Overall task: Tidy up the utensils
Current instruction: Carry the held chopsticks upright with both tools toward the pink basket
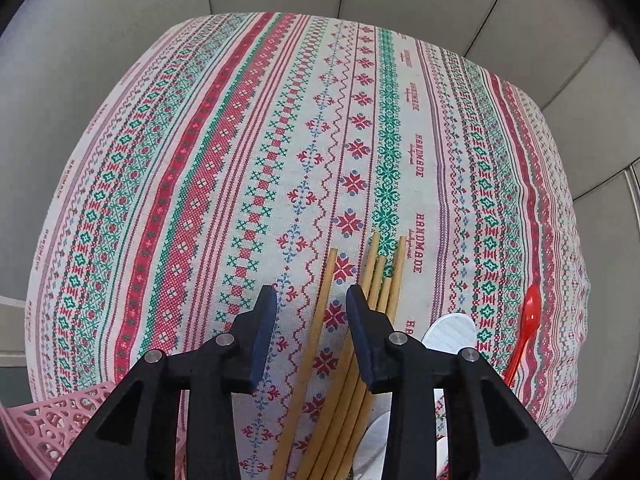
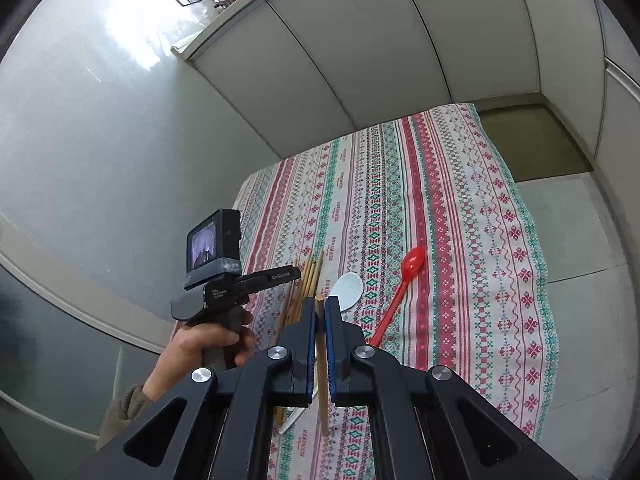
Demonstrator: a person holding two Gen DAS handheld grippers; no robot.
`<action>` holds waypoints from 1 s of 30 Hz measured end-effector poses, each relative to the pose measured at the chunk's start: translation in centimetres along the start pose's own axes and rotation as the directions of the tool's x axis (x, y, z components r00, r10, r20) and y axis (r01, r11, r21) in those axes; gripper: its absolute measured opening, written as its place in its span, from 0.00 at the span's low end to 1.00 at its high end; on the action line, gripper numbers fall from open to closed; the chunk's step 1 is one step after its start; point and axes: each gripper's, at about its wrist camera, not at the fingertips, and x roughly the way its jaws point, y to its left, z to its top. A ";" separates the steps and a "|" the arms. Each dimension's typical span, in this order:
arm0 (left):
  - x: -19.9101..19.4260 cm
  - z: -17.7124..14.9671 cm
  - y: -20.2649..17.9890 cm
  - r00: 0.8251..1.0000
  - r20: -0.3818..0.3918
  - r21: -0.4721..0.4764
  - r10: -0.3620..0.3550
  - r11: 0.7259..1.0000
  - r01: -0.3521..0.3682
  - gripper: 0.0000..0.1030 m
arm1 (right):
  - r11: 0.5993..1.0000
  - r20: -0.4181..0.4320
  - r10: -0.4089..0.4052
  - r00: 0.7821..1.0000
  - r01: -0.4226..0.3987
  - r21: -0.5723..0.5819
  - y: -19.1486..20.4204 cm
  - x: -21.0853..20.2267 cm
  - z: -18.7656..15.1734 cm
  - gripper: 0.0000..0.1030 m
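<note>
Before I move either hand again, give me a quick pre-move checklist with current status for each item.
1. Right gripper clamped on one chopstick: ok.
2. Left gripper open, nothing pinched: ok.
3. Loose chopstick lies between the left fingers: ok.
4. Other chopsticks bundled beside it on the tablecloth: ok.
5. Red spoon and white spoon clear of both grippers: ok.
6. Pink basket has room: cannot tell.
</note>
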 end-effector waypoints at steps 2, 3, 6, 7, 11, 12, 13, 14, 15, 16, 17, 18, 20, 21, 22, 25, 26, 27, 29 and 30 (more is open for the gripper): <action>0.6 -0.1 -0.3 1.000 -0.003 0.017 0.029 0.999 -0.029 0.36 | 1.000 0.001 -0.002 1.000 0.002 -0.006 0.2 0.0 -0.1 0.04; 1.2 0.1 -0.6 0.999 -0.006 0.032 0.046 0.998 -0.046 0.32 | 1.000 0.002 -0.004 1.000 0.004 -0.009 0.3 -0.1 -0.1 0.04; 1.3 -0.4 -1.4 0.997 0.020 0.095 0.077 0.992 -0.078 0.05 | 1.000 0.003 -0.006 1.000 0.006 -0.019 0.6 -0.2 -0.2 0.04; 1.1 -0.5 -1.5 0.998 0.019 0.090 0.067 0.994 -0.069 0.05 | 1.000 0.005 -0.005 1.000 0.005 -0.026 0.7 -0.2 -0.3 0.04; -1.7 -1.5 -1.2 0.997 0.077 0.081 0.028 0.996 -0.034 0.04 | 0.999 0.018 -0.003 1.000 0.003 -0.045 1.4 -0.7 -0.3 0.04; -2.8 -1.9 -1.0 0.995 0.099 0.080 0.016 0.997 -0.024 0.04 | 0.999 0.023 -0.002 1.000 0.003 -0.047 1.5 -0.9 -0.3 0.04; -3.8 -2.2 -0.8 0.993 0.118 0.078 0.005 0.997 -0.014 0.04 | 0.999 0.027 -0.002 1.000 0.003 -0.050 1.6 -1.0 -0.3 0.04; -5.1 -2.7 -0.6 0.989 0.145 0.079 -0.012 0.997 0.000 0.04 | 0.999 0.030 -0.003 1.000 0.005 -0.053 1.7 -1.1 -0.3 0.04; -6.1 -3.2 -0.6 0.985 0.171 0.082 -0.022 0.997 0.008 0.04 | 0.998 0.034 -0.007 0.999 0.009 -0.058 1.9 -1.2 -0.4 0.04; -7.5 -3.6 -0.5 0.978 0.203 0.085 -0.039 0.996 0.022 0.04 | 0.998 0.037 -0.011 0.999 0.013 -0.064 2.1 -1.2 -0.4 0.04; -8.9 -4.0 -0.3 0.972 0.227 0.087 -0.060 0.995 0.041 0.04 | 0.997 0.039 -0.017 0.999 0.019 -0.073 2.3 -1.2 -0.5 0.04; -10.1 -4.4 -0.3 0.966 0.244 0.084 -0.081 0.995 0.063 0.04 | 0.996 0.043 -0.025 0.999 0.028 -0.083 2.6 -1.3 -0.5 0.04; -12.7 -5.4 -0.1 0.950 0.286 0.088 -0.124 0.991 0.102 0.04 | 0.994 0.054 -0.037 0.998 0.042 -0.097 3.2 -1.4 -0.6 0.04; -14.2 -5.9 -0.4 0.939 0.317 0.105 -0.137 0.989 0.109 0.04 | 0.993 0.061 -0.041 0.997 0.047 -0.104 3.5 -1.5 -0.6 0.04; -15.3 -6.5 -0.4 0.929 0.341 0.115 -0.142 0.987 0.108 0.04 | 0.993 0.068 -0.045 0.997 0.052 -0.109 3.8 -1.7 -0.6 0.04; -19.3 -8.6 0.2 0.892 0.415 0.140 -0.179 0.981 0.131 0.04 | 0.990 0.083 -0.060 0.995 0.070 -0.121 4.5 -1.9 -0.8 0.04; -20.4 -9.1 0.7 0.877 0.438 0.144 -0.196 0.979 0.147 0.04 | 0.989 0.086 -0.067 0.994 0.077 -0.127 4.8 -1.9 -0.9 0.04; -21.7 -9.7 1.3 0.859 0.465 0.149 -0.213 0.976 0.161 0.04 | 0.987 0.091 -0.076 0.993 0.088 -0.135 5.1 -2.0 -0.9 0.04; -23.7 -10.3 2.1 0.828 0.511 0.155 -0.232 0.972 0.177 0.04 | 0.983 0.102 -0.092 0.991 0.106 -0.151 5.7 -2.1 -1.1 0.04; -25.0 -10.7 2.9 0.805 0.541 0.158 -0.243 0.970 0.187 0.04 | 0.981 0.108 -0.097 0.989 0.114 -0.158 6.0 -2.2 -1.1 0.04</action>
